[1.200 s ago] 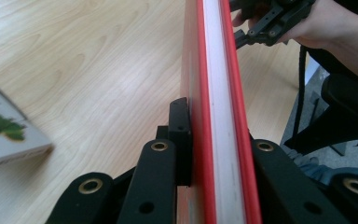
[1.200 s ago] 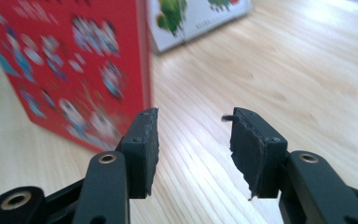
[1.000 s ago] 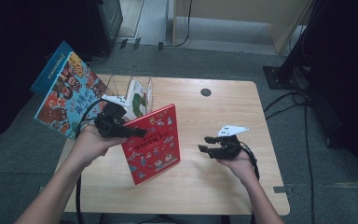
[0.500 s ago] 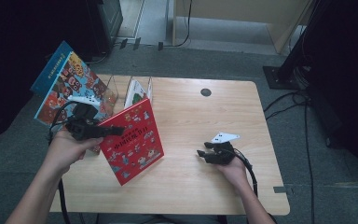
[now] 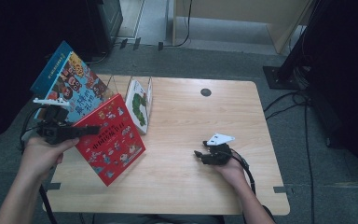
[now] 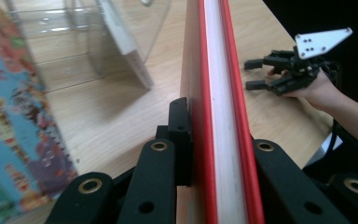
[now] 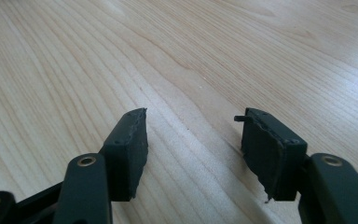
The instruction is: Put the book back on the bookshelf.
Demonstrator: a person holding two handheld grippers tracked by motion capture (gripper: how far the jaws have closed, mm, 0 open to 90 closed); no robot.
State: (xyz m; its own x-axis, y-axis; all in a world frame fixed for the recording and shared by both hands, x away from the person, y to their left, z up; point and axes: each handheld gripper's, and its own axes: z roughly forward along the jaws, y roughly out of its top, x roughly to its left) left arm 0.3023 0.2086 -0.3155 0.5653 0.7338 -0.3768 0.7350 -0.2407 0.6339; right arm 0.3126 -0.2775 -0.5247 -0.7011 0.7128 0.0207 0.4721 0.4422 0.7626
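Observation:
My left gripper (image 5: 87, 131) is shut on the top edge of a red picture book (image 5: 114, 142), which it holds tilted over the table's left part. In the left gripper view the book's red covers and white pages (image 6: 223, 84) run edge-on between the jaws of the left gripper (image 6: 219, 149). My right gripper (image 5: 199, 156) rests low on the wooden table (image 5: 186, 121) at the right. Its jaws have just been opening and hold nothing. The right gripper (image 7: 193, 140) shows bare wood between its pads, and from the left side the right gripper (image 6: 256, 73) stands open.
A clear plastic rack (image 5: 121, 86) stands at the table's back left. A blue picture book (image 5: 67, 84) leans on its left side and a white book (image 5: 138, 103) on its right. A black round cap (image 5: 205, 92) sits in the tabletop. Cables lie on the floor at the right.
My left gripper has carried the red book leftward, toward the blue book and the rack. The right gripper has sunk a little onto the table and its jaws stand wider.

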